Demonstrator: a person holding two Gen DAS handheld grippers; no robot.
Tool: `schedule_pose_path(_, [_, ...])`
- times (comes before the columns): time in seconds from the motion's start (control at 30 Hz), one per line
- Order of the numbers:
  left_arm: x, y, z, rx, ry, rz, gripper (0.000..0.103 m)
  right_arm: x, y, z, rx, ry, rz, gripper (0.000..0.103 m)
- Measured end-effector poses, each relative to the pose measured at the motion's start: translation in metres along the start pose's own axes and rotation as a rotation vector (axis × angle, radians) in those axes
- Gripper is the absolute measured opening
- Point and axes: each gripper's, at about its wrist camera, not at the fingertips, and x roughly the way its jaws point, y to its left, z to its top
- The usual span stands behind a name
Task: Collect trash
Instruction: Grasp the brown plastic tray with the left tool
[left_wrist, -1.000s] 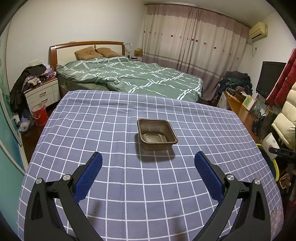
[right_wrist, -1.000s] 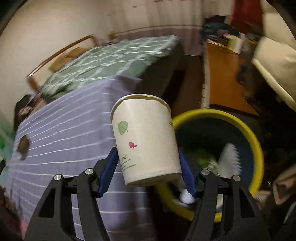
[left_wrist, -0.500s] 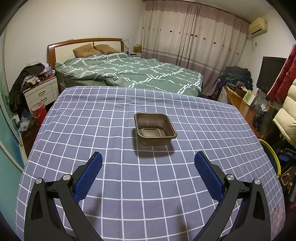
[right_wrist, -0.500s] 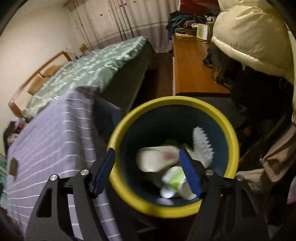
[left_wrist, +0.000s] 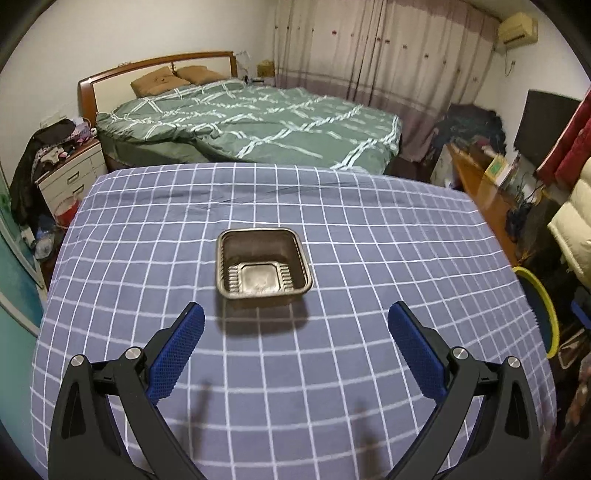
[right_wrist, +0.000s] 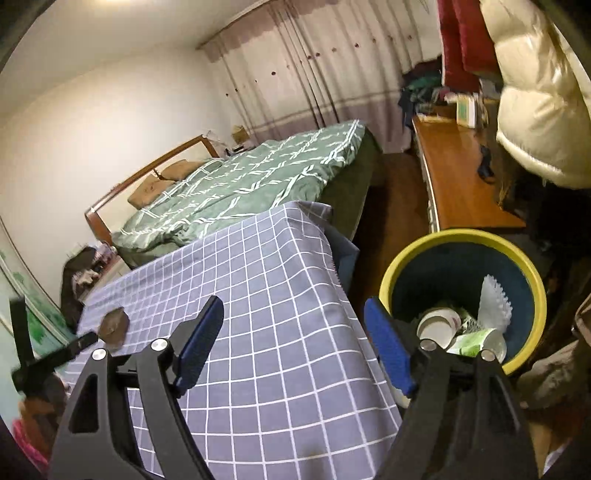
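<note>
My left gripper (left_wrist: 295, 325) is hanging wide over the tablecloth (left_wrist: 369, 240), the brown tray (left_wrist: 263, 267) mid-table, bare cloth all round. My right gripper (right_wrist: 293, 332), jaws just opening with nothing between, is hovering at the table's edge beside the yellow-rimmed bin (right_wrist: 532, 273) holding the paper cup (right_wrist: 437, 326).

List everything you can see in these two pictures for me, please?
Tray: one, brown, middle of the table.
Tablecloth: one, purple-grey checked, over the table.
Bin: one, yellow rim, dark blue inside, on the floor beside the table.
Cups: at least two, white, in the bin.
Bed: one, green quilt, behind the table.
Left gripper: one, black with blue pads, open, empty.
Right gripper: one, same colours, open, empty, jaws just widened.
</note>
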Motion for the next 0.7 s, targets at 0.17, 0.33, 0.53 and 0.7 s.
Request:
schedule_pose_path(0.17, [0.031, 0.005, 0.022, -0.043, 0.071, 0.051, 0.098, 0.011, 0.006, -0.007, -0.016, 0.026, -0.001, 0.075])
schedule_pose_path(0.33, [0.061, 0.017, 0.037, -0.092, 0.131, 0.109, 0.098, 0.018, 0.004, -0.011, -0.019, 0.050, 0.005, 0.075])
schedule_pose_path(0.53, [0.085, 0.027, 0.043, -0.122, 0.180, 0.126, 0.098, 0.019, 0.001, -0.013, -0.013, 0.057, 0.015, 0.075])
schedule_pose_path(0.7, [0.097, 0.028, 0.046, -0.106, 0.195, 0.139, 0.081, 0.020, -0.001, -0.013, -0.007, 0.064, 0.024, 0.075])
